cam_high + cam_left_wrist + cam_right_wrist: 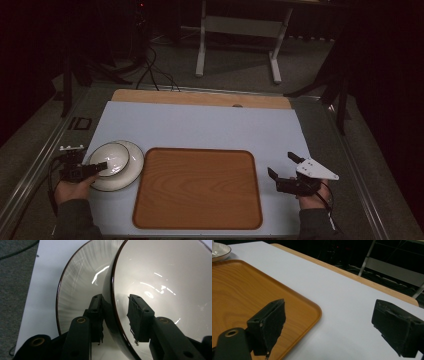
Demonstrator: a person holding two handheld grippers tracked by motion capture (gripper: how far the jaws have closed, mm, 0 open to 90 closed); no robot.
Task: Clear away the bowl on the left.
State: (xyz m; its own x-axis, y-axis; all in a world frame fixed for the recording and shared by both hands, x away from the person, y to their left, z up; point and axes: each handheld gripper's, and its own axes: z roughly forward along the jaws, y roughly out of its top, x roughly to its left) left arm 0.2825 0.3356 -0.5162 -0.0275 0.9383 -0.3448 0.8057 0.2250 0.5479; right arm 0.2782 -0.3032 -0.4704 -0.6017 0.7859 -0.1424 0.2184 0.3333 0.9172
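Observation:
A white bowl point(111, 157) with a dark rim rests on a white plate point(132, 172) at the table's left, left of a wooden tray point(197, 187). My left gripper point(102, 165) holds the bowl's near-left rim. In the left gripper view the gripper point(116, 298) has one jaw against the outer wall of the bowl point(162, 277) and the other jaw inside it, with the plate point(77, 282) beneath. My right gripper point(280, 163) is open over the mat, right of the tray. In the right gripper view the gripper point(329, 307) holds nothing, and the tray's corner point(294, 305) lies by its left jaw.
A pale blue mat point(200, 125) covers the tabletop, with a wooden strip point(200, 98) along the far edge. Behind the table, a white table frame point(237, 30) stands on the dark floor, and cables point(152, 70) lie at the back left. The tray is bare.

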